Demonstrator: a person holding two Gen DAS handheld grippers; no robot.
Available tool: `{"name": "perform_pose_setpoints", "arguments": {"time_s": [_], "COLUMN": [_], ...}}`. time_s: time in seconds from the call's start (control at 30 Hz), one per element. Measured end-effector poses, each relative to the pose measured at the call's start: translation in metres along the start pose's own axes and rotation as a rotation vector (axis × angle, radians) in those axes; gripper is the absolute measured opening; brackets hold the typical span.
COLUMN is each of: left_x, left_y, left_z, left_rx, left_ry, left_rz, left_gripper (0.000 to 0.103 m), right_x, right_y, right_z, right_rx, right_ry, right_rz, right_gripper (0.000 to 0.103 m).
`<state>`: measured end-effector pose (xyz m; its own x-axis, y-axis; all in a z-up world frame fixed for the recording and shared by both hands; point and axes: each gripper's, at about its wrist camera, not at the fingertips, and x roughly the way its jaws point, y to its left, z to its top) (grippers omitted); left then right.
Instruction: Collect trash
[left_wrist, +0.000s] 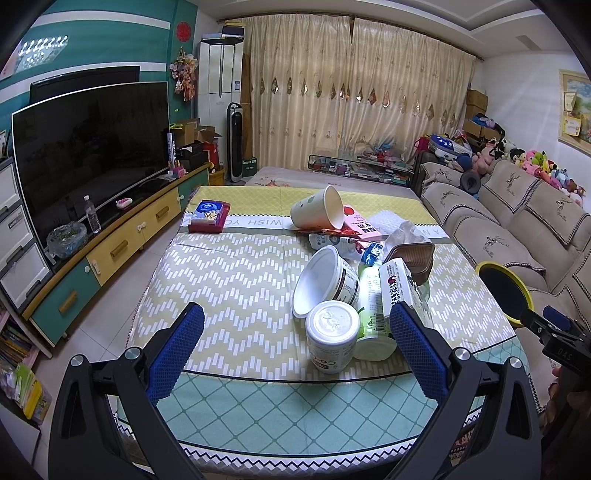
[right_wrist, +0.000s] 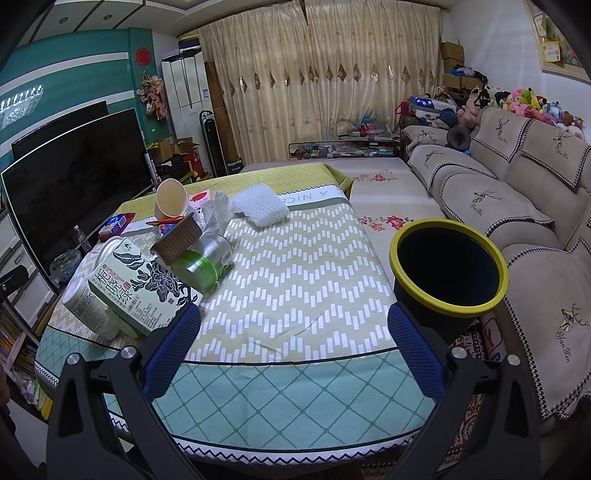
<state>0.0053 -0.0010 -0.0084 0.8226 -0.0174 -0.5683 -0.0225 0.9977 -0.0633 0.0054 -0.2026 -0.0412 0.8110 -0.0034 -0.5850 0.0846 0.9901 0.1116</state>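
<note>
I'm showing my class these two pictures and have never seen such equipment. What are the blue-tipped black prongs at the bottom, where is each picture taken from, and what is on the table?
The prongs are fingers of two hand-held grippers; a person carries one in each hand. Each picture comes from a camera on one gripper, looking forward. The left gripper and right gripper are both open, holding nothing. On the table lies trash: a white can, a tea carton, a paper cup and bubble wrap. The yellow-rimmed bin stands beside the table.

Home living room, television (left_wrist: 92, 147), sofa (right_wrist: 517, 206), curtains (left_wrist: 362, 99), plush toys (left_wrist: 543, 166)
</note>
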Motion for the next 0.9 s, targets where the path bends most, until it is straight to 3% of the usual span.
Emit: {"name": "perform_pose_setpoints", "arguments": {"time_s": [0.6, 0.9], "left_x": [0.003, 0.001], "left_y": [0.01, 0.028], "left_z": [0.001, 0.005], "left_rx": [-0.025, -0.061], "left_ry": [0.0, -0.019], "left_rz": [0.02, 0.062], "left_gripper": [0.099, 0.099], "right_x": [0.008, 0.03], "right_y": [0.011, 0.069], "right_z": [-0.003, -0.01], "right_rx": [-0.012, -0.145], "right_ry": [0.026, 0.078], "right_rz": [0.022, 0.161], "right_gripper": [0.096, 0.096]}}
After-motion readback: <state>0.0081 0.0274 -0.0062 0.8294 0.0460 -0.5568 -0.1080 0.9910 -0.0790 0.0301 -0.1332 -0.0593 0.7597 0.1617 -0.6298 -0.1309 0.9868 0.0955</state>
